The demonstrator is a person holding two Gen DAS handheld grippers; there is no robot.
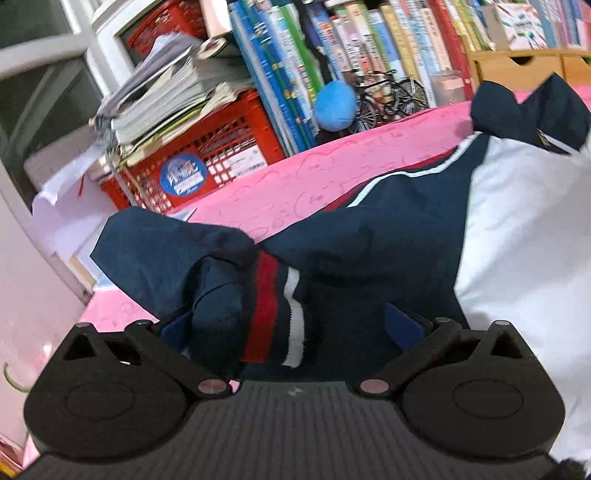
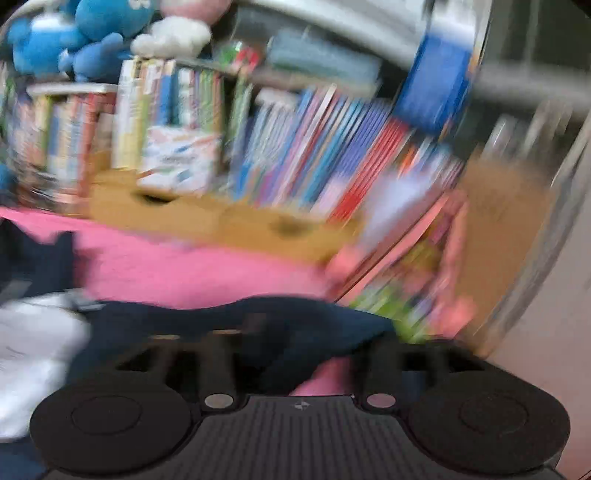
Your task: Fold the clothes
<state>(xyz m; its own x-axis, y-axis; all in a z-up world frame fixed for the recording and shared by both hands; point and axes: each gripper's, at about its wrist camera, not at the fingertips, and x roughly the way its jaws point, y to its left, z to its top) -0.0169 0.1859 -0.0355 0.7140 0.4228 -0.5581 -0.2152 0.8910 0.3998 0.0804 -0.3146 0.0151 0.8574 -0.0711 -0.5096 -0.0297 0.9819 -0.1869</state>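
- Two blue pads show on the left gripper (image 1: 291,328), one (image 1: 402,326) at the right and a sliver at the left, set wide apart, with the striped cuff (image 1: 275,314) of the jacket (image 1: 369,240) bunched between them; whether they press on it I cannot tell.
- That cuff carries red, navy and white bands, and the navy sleeve above it crumples leftward into a loose fold.
- Beyond the sleeve the jacket spreads to the right: a navy shoulder with white and red piping, then a broad white panel (image 1: 517,240), then the dark collar (image 1: 528,107) at the far end.
- All of it lies on a pink cloth (image 1: 332,173) covering the surface.
- Behind the cloth stand a red crate (image 1: 207,155) stacked with papers, a row of books (image 1: 295,74), a blue plush ball (image 1: 335,105) and a small model bicycle (image 1: 391,96).
- The right wrist view is heavily blurred: the right gripper (image 2: 295,343) has navy fabric (image 2: 240,325) draped across the space between its fingers, which are too smeared to judge.
- White cloth (image 2: 33,343) sits at its left, the pink cloth beyond.
- Farther back are wooden drawers (image 2: 207,218), shelved books and blue plush toys (image 2: 74,33).
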